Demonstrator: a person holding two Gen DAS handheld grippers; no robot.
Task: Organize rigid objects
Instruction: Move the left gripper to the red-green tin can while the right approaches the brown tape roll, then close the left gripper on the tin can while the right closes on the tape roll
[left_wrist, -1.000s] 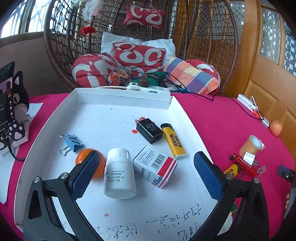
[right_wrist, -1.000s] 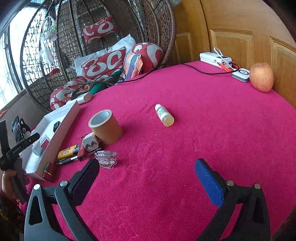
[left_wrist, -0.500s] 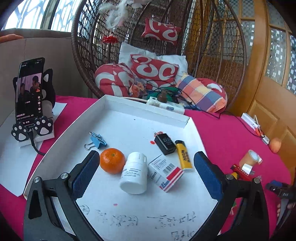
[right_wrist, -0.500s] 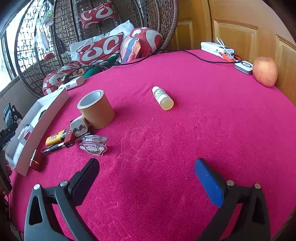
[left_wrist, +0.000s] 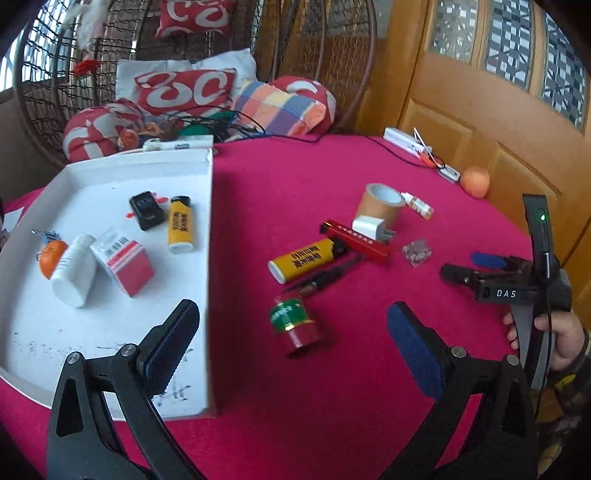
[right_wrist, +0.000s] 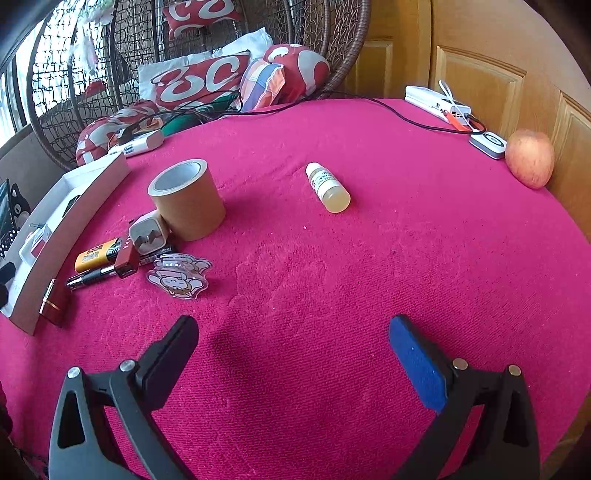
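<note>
The green-and-red cylinder (left_wrist: 293, 325) lies on the pink cloth just beside the white tray (left_wrist: 208, 258), between the spread, empty fingers of the left gripper (left_wrist: 291, 343); right gripper (right_wrist: 293, 354) also empty, spread. Next, likely: descend, clamp it, carry it into the tray

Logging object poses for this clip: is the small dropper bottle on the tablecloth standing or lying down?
Lying down. The dropper bottle rests on its side on the red tablecloth, white cap pointing away from the camera.
</note>
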